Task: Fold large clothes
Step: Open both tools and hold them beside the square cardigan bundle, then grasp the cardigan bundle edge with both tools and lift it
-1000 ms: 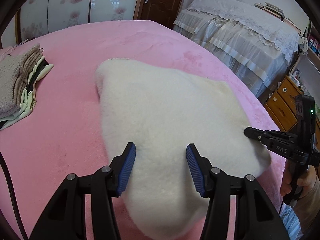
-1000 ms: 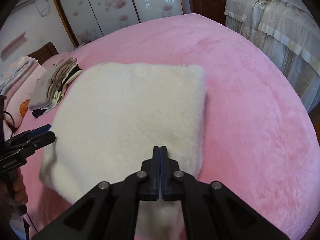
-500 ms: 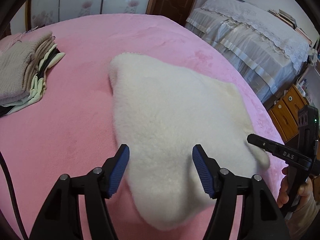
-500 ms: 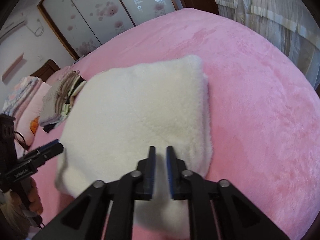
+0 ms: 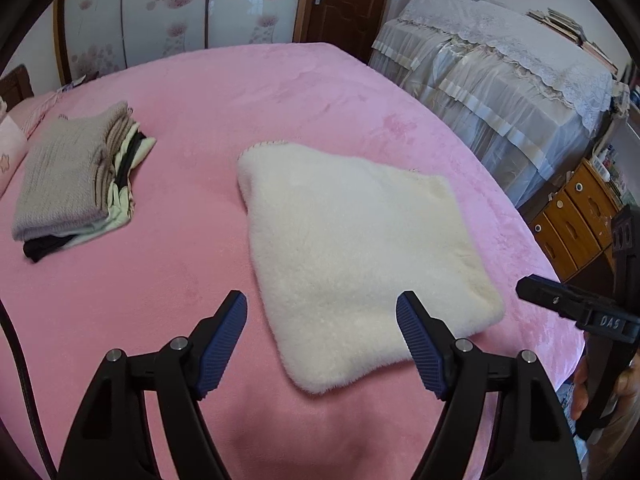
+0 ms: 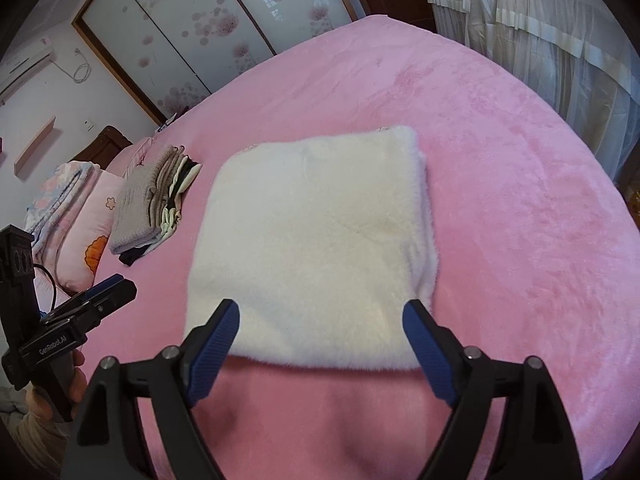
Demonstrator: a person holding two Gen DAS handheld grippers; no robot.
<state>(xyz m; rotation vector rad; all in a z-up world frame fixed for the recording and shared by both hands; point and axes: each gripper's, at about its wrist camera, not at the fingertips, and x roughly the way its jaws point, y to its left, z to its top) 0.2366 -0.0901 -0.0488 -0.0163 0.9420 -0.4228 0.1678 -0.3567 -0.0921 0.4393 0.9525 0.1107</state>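
The left gripper (image 5: 322, 316) with blue ribbed pads hovers with its jaws spreading wide, gripping nothing. The right gripper (image 6: 320, 322) is likewise opening wide and empty above the near edge of the cream-white fluffy fleece garment (image 6: 316, 248). That garment lies folded into a thick, roughly square pad, flat on the pink plush bedspread (image 6: 500, 200). Well apart to its left sits a stack of folded beige and dark clothes (image 5: 74, 178).
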